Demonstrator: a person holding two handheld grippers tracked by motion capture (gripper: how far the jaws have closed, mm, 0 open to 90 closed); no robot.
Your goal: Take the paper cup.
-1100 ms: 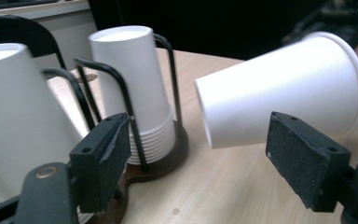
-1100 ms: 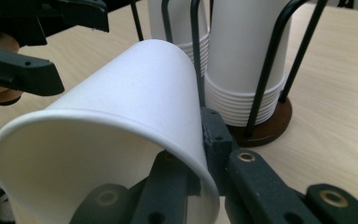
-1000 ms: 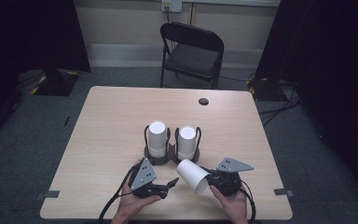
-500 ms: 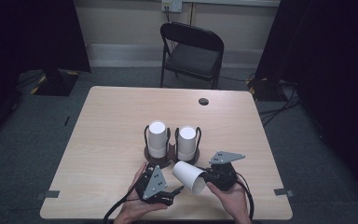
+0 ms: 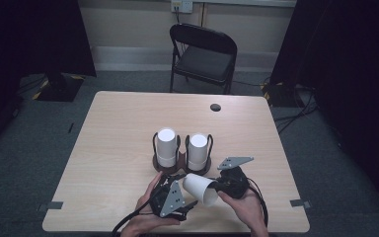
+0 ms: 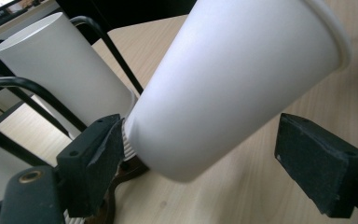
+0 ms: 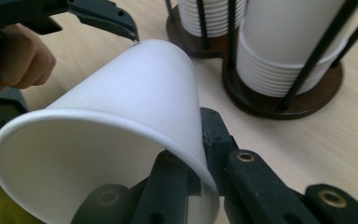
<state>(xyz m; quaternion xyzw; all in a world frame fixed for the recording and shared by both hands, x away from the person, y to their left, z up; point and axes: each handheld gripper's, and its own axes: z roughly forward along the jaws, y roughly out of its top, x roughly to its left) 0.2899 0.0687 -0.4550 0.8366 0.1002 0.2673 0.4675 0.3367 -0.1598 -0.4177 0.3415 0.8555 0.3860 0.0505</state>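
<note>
The right gripper (image 5: 216,190) was clamped on the rim of a white paper cup (image 5: 201,188). In the right gripper view, one jaw was seen inside the cup's mouth and the other pressed on its outer wall, so the cup (image 7: 121,135) was pinched by its edge. From the high view this pinch could not be made out; there the cup was seen lying on its side in the air, just above the table (image 5: 113,148), with its closed bottom pointed toward the left gripper (image 5: 180,197).

The left gripper was spread wide. In the left gripper view the cup (image 6: 233,79) was seen between its two jaws. The near jaw looked to be right at the cup's small end, and the far jaw was kept well apart from the cup's wall.

Just beyond both grippers, two stacks of white cups (image 5: 167,146) were kept in dark wire holders (image 5: 177,170) on round wooden bases. The ridges of the stacked rims (image 7: 279,70) were shown in the right gripper view but were too small to tell from above.

Far past the table, a black folding chair (image 5: 205,54) was seen in the high view.
</note>
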